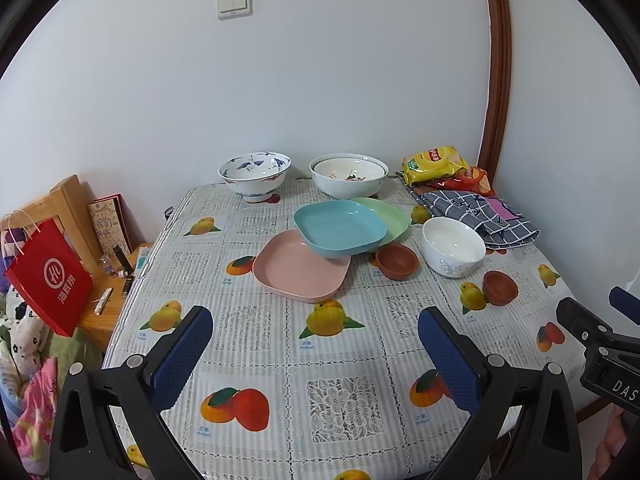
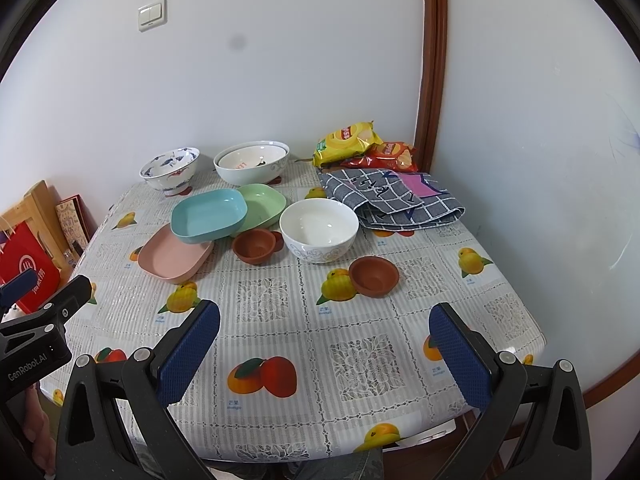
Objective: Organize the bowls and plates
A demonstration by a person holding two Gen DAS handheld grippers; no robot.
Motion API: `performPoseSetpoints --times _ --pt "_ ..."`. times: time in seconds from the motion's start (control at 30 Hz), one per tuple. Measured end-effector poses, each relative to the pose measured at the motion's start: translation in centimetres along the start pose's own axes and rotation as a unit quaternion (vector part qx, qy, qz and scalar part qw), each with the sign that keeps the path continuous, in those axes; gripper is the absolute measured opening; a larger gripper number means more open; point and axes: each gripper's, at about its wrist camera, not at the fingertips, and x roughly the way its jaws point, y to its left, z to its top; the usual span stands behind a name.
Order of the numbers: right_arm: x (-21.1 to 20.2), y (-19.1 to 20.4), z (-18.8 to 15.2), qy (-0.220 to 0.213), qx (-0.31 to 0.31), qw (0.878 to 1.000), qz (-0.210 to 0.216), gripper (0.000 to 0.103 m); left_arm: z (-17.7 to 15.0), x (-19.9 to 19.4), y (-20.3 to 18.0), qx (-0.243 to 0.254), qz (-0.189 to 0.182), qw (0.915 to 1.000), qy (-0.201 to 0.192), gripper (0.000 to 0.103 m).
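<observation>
Left wrist view: the left gripper (image 1: 316, 356) is held released above the fruit-print tablecloth (image 1: 256, 336), grasping nothing. Sorting is judged unstarted. Three square plastic plates are counted mid-table, loosely overlapped: blue (image 1: 340, 228), green (image 1: 390, 216), pink (image 1: 300, 266).

Right wrist view: the right gripper (image 2: 326, 354) is likewise released and empty. Five bowls are confirmed, possibly six: two small brown (image 2: 254, 246) (image 2: 374, 274), one white (image 2: 319, 230), one blue-patterned (image 2: 170, 170), and one large white, apparently nested (image 2: 252, 164).

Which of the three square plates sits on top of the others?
The blue plate: it rests tilted across the pink plate and green plate, which lie on the table.
</observation>
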Motion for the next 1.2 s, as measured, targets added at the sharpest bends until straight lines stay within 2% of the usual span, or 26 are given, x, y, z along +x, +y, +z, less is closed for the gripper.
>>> performPoseSetpoints --times 1.2 --pt "-0.27 0.76 0.75 -0.005 -0.005 1.0 0.013 0.103 0.91 -0.09 0.08 0.001 -0.007 1.0 -0.002 0.103"
